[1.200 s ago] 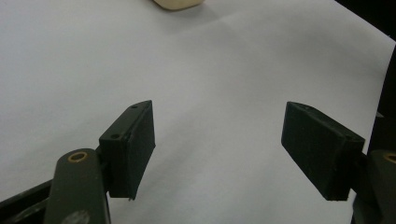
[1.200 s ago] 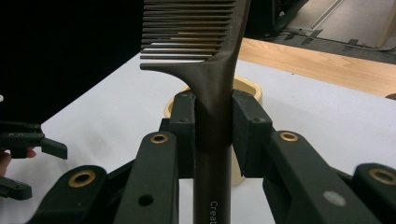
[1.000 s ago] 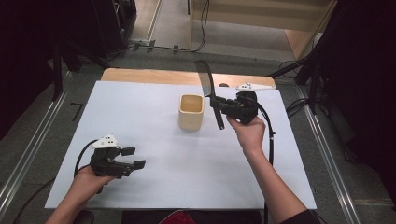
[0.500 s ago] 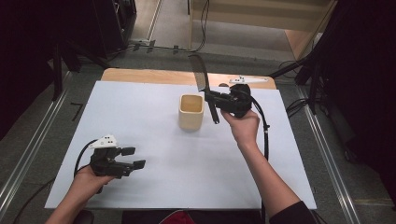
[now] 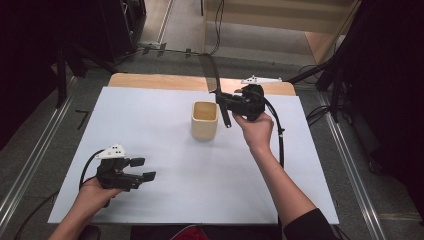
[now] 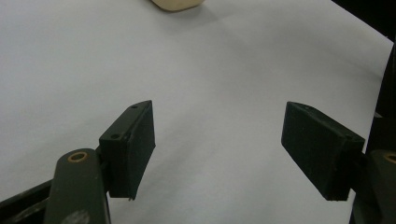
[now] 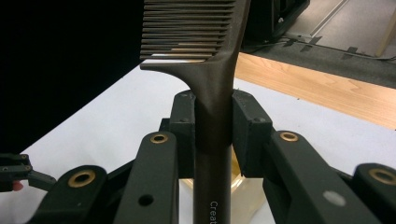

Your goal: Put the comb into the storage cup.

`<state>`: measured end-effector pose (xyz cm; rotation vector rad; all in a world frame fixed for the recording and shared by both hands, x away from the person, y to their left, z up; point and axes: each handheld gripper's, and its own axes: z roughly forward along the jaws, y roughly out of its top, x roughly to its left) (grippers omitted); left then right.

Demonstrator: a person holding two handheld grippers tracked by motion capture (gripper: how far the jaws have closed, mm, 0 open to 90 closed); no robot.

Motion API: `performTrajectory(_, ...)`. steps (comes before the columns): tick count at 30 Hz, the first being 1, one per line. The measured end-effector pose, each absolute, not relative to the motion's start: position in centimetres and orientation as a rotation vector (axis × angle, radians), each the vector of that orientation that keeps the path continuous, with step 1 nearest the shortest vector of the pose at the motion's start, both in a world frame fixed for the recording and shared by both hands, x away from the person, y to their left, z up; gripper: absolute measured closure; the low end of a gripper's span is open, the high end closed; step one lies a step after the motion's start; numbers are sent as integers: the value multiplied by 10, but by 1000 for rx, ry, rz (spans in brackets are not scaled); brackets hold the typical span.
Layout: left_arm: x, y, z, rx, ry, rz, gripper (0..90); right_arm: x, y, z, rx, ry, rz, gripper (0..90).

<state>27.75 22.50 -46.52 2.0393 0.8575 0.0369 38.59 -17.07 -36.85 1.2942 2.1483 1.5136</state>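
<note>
I'm looking at a dark brown comb (image 7: 212,79) with a long straight handle and a row of fine, closely set teeth along 1 side of its upper part. Pale lettering runs along the handle near the bottom of the right gripper view, too cut off to read. My right gripper (image 5: 223,105) is clamped on the handle just below the teeth, both pads (image 7: 248,133) pressing against it from either side. In the high view the comb (image 5: 210,72) stands nearly upright, toothed end up and leaning slightly away from me, its handle end hanging just beside the rim of the cream cup (image 5: 204,120), on the cup's right and above the table. The right hand (image 5: 257,130) is raised off the white tabletop (image 5: 150,120), forearm stretched forward from the near edge, gripper pointing left toward the cup.

My left gripper (image 5: 141,169) sits low near the table's front left corner, well apart from the cup, wrapped in the left hand (image 5: 92,192). Its 2 jaws stand wide apart with nothing between them, over bare white surface.
</note>
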Motion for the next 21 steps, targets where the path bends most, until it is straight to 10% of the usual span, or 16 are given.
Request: performTrajectory(21,277,226,-465,2036,858,32,273,406,-146,-363,1273,2147,1490,700)
